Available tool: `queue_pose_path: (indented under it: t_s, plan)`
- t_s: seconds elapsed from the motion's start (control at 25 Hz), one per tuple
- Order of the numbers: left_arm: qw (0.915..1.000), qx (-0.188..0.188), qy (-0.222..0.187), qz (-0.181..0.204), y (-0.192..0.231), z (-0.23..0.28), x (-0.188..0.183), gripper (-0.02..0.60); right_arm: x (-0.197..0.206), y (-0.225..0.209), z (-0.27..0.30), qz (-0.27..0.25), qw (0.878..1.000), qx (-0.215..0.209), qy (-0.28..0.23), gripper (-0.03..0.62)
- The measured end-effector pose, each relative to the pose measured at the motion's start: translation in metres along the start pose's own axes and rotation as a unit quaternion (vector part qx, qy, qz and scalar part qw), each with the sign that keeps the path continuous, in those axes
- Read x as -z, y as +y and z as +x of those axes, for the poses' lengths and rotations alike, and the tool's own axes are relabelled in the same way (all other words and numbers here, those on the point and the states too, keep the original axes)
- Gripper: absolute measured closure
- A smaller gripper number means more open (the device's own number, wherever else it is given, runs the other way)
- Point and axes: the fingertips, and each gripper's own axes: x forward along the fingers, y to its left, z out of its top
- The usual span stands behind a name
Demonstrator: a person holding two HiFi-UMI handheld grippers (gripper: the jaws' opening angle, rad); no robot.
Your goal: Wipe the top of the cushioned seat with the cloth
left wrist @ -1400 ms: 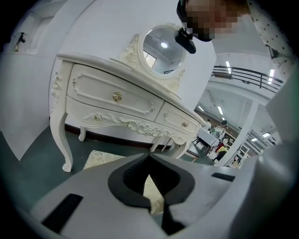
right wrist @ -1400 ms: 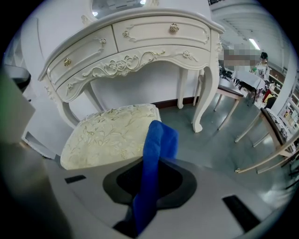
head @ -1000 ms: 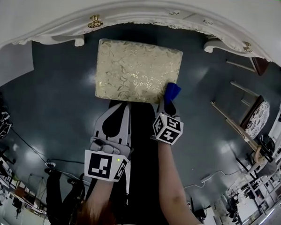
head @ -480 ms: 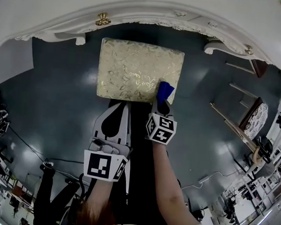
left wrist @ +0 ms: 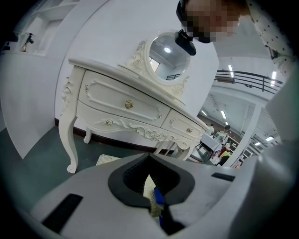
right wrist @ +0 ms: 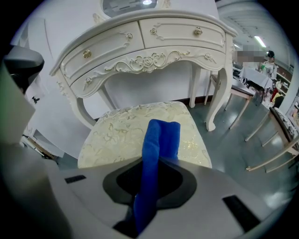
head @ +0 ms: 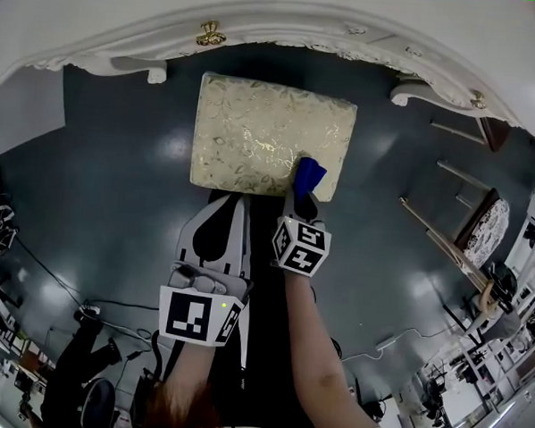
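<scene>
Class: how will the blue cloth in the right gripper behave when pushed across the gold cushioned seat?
The blue fabric cloth looks floppy: it folds over itself beyond the right gripper. It is probably light, so it may bunch against the patterned gold cushioned seat.

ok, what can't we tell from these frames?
- Whether the cloth touches the cushioned seat: in the right gripper view the cloth's own fold covers the contact, and the head view is too steep.
- Seat legs: in the head view they're under the cushion; in the right gripper view they're behind the right gripper.
- Most of the seat top: in the left gripper view it's blocked by the left gripper.
</scene>
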Motion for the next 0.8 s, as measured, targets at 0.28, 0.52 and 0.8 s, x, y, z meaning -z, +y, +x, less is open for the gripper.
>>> queue_pose_path:
  t_s: [0.28,0.52,0.8]
  plan:
    - [1.0,-0.006,-0.004,-0.004,0.007,-0.006,-0.001,0.583,-0.003,0.015,0.003,-0.006,1.0,-0.008,-0.003,0.533]
    - [0.9999,-0.013,-0.008,-0.008,0.017,-0.01,-0.004,0.583,-0.005,0.031,0.005,-0.014,1.0,-0.016,-0.003,0.533]
    - [0.9995,-0.021,-0.015,-0.015,0.028,-0.014,-0.007,0.583,-0.005,0.048,0.008,-0.025,0.999,-0.025,0.0,0.533]
